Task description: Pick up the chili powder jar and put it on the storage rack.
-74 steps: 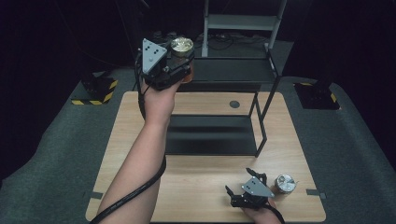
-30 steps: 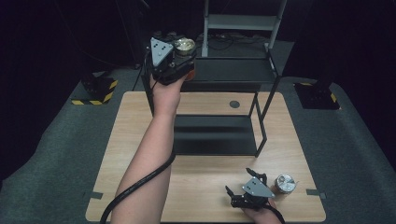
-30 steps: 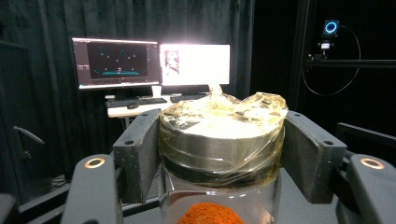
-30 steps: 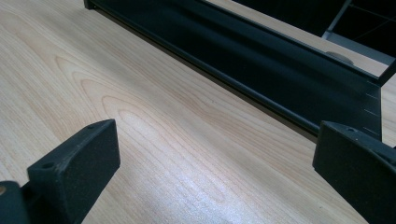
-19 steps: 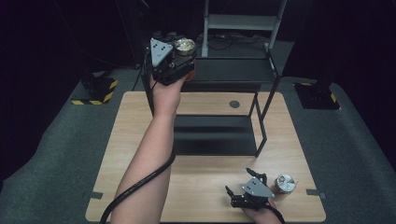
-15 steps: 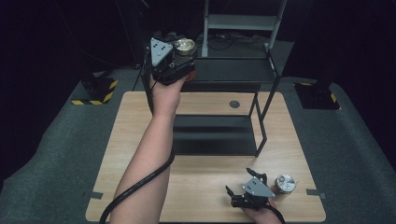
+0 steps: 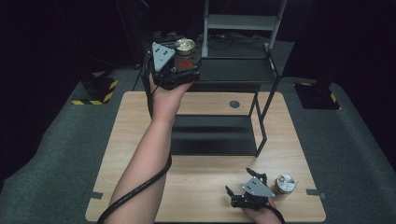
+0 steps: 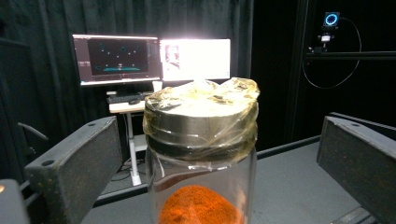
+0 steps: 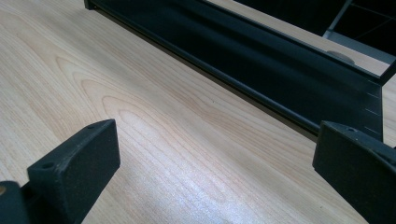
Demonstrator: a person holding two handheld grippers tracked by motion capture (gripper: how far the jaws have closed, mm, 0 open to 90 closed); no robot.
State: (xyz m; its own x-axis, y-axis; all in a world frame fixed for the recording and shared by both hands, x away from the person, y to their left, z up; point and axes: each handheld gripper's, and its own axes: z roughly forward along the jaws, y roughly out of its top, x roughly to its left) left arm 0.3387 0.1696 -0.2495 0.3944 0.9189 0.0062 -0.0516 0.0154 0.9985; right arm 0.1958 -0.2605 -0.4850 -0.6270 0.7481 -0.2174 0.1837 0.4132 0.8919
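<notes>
Jar (image 8: pixel 201 158): clear glass, orange powder inside, metal lid under plastic film.
Pose: upright on the black shelf (image 7: pixel 233 70).

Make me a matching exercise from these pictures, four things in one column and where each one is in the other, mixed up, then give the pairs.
Things:
1. jar of orange powder
2. tin
3. right gripper
4. monitors

Places:
A. low over the table's near edge, jaws apart with nothing between them
B. in the dark background behind the jar
C. on the table beside the right gripper
D. on the rack's top shelf, between the open jaws of the left gripper, which have just been opening

Pairs: 1-D, 2-C, 3-A, 4-B
</notes>
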